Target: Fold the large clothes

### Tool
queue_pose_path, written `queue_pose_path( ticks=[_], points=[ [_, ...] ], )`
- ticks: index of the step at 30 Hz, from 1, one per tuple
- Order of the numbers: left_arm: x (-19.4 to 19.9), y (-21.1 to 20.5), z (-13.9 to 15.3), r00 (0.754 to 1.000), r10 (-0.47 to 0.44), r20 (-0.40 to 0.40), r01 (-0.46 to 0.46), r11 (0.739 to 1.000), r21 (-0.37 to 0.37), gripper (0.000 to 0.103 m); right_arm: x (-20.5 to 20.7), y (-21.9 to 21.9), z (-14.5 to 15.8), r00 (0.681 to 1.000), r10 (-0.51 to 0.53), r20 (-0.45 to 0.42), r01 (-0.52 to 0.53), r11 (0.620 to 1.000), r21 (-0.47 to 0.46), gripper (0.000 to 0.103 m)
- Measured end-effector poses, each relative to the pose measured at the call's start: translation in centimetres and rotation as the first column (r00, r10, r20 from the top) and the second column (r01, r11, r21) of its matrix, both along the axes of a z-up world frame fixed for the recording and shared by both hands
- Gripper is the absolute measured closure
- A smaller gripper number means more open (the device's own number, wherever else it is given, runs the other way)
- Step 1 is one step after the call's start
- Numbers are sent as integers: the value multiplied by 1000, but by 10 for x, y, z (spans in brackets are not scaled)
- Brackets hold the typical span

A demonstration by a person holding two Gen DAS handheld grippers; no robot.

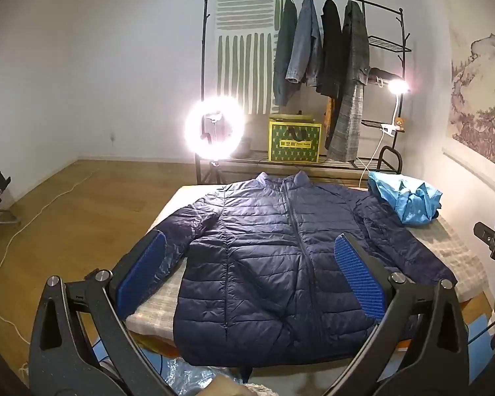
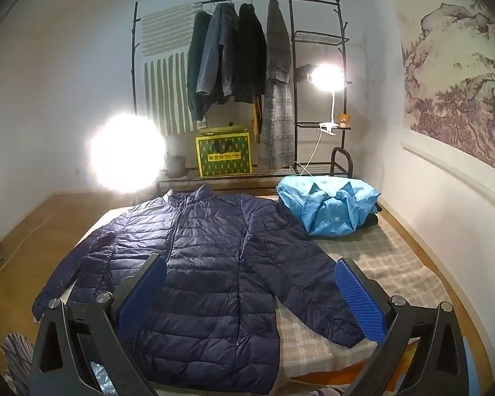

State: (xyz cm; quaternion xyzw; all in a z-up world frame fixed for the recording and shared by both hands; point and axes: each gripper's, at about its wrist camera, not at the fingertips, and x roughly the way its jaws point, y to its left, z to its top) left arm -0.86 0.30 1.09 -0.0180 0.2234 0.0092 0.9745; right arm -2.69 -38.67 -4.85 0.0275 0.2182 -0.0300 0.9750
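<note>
A navy quilted puffer jacket (image 1: 264,257) (image 2: 208,264) lies flat and zipped on the checked mattress (image 1: 155,303) (image 2: 389,264), collar far, hem near, both sleeves spread outward. My left gripper (image 1: 250,264) hovers open above the jacket's lower body, its blue pads (image 1: 359,277) wide apart with nothing between them. The right gripper (image 2: 250,280) is open too, over the jacket's right side and right sleeve, touching nothing. Part of the right gripper shows at the right edge of the left wrist view.
A crumpled light blue garment (image 1: 406,198) (image 2: 330,208) sits on the mattress's far right corner. Behind stand a black clothes rack (image 1: 313,49) with hanging coats, a yellow-green box (image 1: 293,142), a ring light (image 1: 214,128) and a clip lamp (image 2: 326,76). Wood floor lies left.
</note>
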Motion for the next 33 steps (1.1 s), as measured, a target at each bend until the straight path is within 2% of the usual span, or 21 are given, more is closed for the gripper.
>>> queue_pose_path(
  ticks=[33],
  points=[
    [1, 4, 2, 1000, 9, 17, -9, 1000, -2, 0, 3, 2, -5, 1000, -4, -2, 4, 1000, -7, 0]
  ],
)
